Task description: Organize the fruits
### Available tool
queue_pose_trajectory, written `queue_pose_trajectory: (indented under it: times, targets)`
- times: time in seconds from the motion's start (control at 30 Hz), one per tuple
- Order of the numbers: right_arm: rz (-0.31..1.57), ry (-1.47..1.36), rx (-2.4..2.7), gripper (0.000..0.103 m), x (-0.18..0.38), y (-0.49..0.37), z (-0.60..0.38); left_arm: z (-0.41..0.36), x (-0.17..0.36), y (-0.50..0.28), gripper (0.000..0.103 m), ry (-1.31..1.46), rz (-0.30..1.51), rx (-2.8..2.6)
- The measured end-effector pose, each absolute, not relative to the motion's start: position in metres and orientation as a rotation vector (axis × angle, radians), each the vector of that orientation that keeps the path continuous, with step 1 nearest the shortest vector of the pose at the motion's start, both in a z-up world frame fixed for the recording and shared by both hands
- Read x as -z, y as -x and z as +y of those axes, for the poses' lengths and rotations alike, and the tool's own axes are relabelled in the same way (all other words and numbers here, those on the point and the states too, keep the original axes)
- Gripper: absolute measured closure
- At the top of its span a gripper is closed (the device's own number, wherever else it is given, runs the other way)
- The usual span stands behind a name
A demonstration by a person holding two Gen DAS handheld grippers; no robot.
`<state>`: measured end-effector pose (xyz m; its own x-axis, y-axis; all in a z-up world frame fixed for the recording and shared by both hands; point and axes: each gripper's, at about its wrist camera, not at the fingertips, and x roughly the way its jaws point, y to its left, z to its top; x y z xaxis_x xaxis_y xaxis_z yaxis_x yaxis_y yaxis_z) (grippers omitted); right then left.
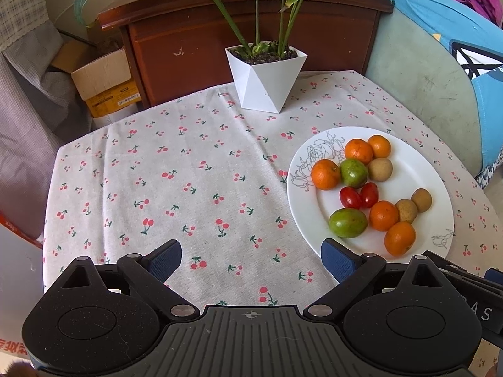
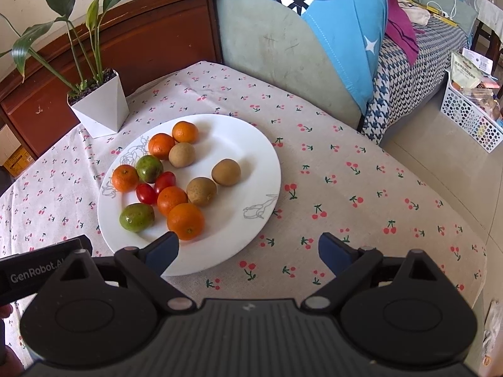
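Note:
A white plate point(image 1: 418, 169) point(image 2: 251, 144) on the cherry-print cloth carries several small oranges point(image 1: 325, 174) point(image 2: 185, 221), two green fruits point(image 1: 348, 222) point(image 2: 136, 217), two cherry tomatoes point(image 1: 350, 197) point(image 2: 146, 193) and three brown round fruits point(image 1: 421, 199) point(image 2: 226, 172). My left gripper point(image 1: 251, 262) is open above bare cloth, its right finger over the plate's near-left rim. My right gripper point(image 2: 248, 251) is open too, its left finger just in front of the nearest orange, over the plate's near edge. Neither gripper holds anything.
A white faceted pot with a green plant point(image 1: 267, 75) point(image 2: 100, 106) stands at the back of the table. Behind are a brown wooden cabinet point(image 1: 220, 37), a sofa with blue cloth point(image 2: 314, 31), and a cardboard box point(image 1: 103, 84) at left. The table edge drops off at right point(image 2: 456, 188).

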<state>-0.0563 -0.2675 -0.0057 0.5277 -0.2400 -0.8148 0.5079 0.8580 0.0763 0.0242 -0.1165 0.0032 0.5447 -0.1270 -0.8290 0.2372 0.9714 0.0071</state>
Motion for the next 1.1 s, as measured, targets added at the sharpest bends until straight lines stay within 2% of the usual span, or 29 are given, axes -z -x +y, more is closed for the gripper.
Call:
queue_pose_trajectory:
  times: [1.1]
  targets:
    - [0.863, -0.248, 0.412, 0.008, 0.005, 0.054, -0.256, -0.108, -0.006, -0.020, 0.007, -0.150, 0.934, 0.178]
